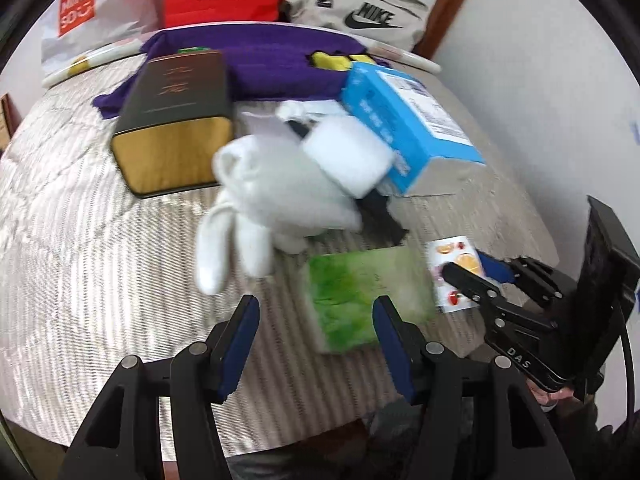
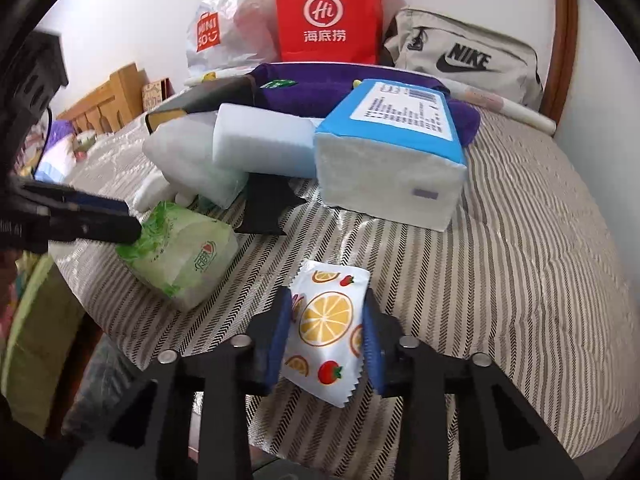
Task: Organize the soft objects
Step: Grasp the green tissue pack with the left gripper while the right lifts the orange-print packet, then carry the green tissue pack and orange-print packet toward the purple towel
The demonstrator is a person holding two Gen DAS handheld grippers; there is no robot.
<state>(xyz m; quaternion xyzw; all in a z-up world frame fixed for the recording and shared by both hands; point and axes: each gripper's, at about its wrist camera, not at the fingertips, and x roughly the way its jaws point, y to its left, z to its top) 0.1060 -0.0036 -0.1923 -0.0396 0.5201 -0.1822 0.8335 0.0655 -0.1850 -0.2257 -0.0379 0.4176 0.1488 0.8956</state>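
Note:
My right gripper [image 2: 326,328] is shut on a small tissue pack with orange and strawberry prints [image 2: 326,320], its blue pads pressing both sides just above the striped bedcover. Beside it lies a green tissue pack [image 2: 184,260]. My left gripper [image 1: 316,308] stands open over the near left part of the green tissue pack [image 1: 368,296], one finger above it and nothing gripped. Beyond sit a white plush rabbit [image 1: 276,200], a white foam block [image 1: 348,156] and a large blue tissue pack [image 1: 408,120]. The right gripper [image 1: 460,276] shows at the right on the fruit pack [image 1: 456,256].
A dark box with a gold end [image 1: 176,120] lies at the left on a purple cloth [image 1: 260,56]. A red paper bag [image 2: 326,16], a white plastic bag [image 2: 224,20] and a grey Nike bag [image 2: 468,60] line the wall. A black object [image 2: 268,204] lies under the foam block. The bed edge is near.

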